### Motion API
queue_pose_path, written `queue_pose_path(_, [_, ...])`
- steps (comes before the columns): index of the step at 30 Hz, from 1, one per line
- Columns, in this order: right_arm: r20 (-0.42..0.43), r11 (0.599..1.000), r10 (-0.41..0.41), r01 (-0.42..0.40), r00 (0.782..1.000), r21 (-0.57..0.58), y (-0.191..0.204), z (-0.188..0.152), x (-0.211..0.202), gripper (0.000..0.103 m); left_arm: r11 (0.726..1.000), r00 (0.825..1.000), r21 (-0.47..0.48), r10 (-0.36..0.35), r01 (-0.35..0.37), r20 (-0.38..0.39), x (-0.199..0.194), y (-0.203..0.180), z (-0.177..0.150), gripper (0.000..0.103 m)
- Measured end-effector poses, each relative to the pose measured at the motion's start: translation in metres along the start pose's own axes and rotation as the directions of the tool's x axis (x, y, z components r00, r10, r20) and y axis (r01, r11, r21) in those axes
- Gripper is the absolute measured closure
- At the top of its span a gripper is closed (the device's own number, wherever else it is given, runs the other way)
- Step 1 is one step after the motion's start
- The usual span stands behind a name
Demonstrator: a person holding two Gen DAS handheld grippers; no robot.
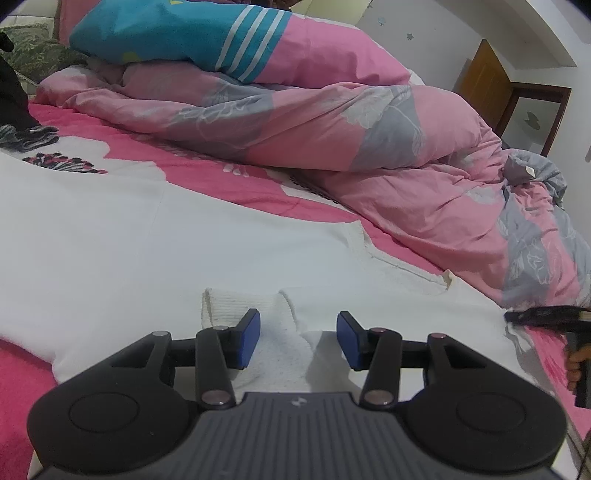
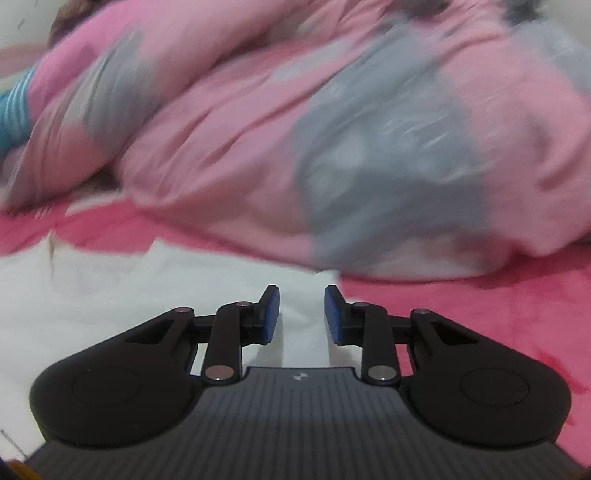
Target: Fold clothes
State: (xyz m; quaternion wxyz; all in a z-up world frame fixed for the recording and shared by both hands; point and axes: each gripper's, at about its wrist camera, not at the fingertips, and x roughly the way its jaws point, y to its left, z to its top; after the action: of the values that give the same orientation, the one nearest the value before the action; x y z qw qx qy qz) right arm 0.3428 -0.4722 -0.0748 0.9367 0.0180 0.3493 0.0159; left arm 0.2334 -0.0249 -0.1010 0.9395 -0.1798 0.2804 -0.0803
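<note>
White knit is what's getting folded here, a sweater spread flat over the near part of a bed with a hot pink floral sheet. Going from the left in the left wrist view: there's something black at the far left edge, with a green patterned pillow behind it and a small grey striped piece of fabric lying on the sheet just below. Further along, a teal pillow with white stripes sits on top of a big rumpled pink and grey duvet that runs across the back of the bed and down the right side.

Down front, the left gripper hovers low over the sweater with its blue pads clearly apart. A ribbed cuff lies right beside the left pad, and a fold of white knit sits in the gap between the pads, but nothing is pinched. At the far right edge you can see the right gripper poking in near the sweater's right side, with the person's fingers wrapped on its handle.

Right wrist view is pretty blurry. Sweater fills the lower left, pink sheet the lower right, duvet across the back. The right gripper has its pads a narrow gap apart, right over the sweater's edge, with white fabric showing through the gap. No grip that I can see.
</note>
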Motion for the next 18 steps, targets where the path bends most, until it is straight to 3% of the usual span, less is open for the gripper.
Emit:
queue_pose_path(2, [-0.041,0.999,-0.040,0.040,0.998,-0.003,0.000,0.001,0.021,0.093,1.000,1.000,0.004,0.002,-0.002,0.001,0.000,0.000,-0.001,0.056])
queue_pose_path(5, [-0.011,0.997,-0.049,0.050,0.999,0.057,-0.008,0.008,0.037,0.094,1.000,1.000,-0.002,-0.004,0.004,0.001,0.000,0.001,-0.001,0.056])
queue_pose_path(8, [-0.009,0.975,-0.130,0.129,0.991,0.182,-0.026,0.016,0.044,0.095,1.000,1.000,-0.012,-0.010,0.010,0.000,0.000,0.003,-0.001,0.056])
queue_pose_path(9, [-0.008,0.964,-0.117,0.115,0.993,0.241,-0.035,0.017,0.040,0.095,1.000,1.000,-0.014,-0.011,0.011,0.000,0.000,0.003,-0.001,0.056])
queue_pose_path(11, [0.032,0.939,-0.090,0.075,0.995,0.334,-0.047,0.016,0.018,0.091,1.000,1.000,-0.018,-0.014,0.014,-0.001,0.000,0.004,-0.001,0.056])
queue_pose_path(13, [0.075,0.935,-0.034,0.006,0.997,0.354,-0.051,0.013,-0.015,0.090,0.999,1.000,-0.028,-0.019,0.019,-0.003,0.000,0.005,-0.001,0.056])
queue_pose_path(15, [0.077,0.938,0.065,-0.087,0.995,0.336,-0.048,0.007,-0.049,0.090,0.999,1.000,-0.035,-0.023,0.023,-0.004,0.000,0.006,0.000,0.056])
queue_pose_path(18, [0.014,0.932,0.232,-0.226,0.973,0.284,-0.035,-0.017,-0.080,0.090,0.999,1.000,-0.042,-0.027,0.026,-0.005,0.000,0.007,0.000,0.055])
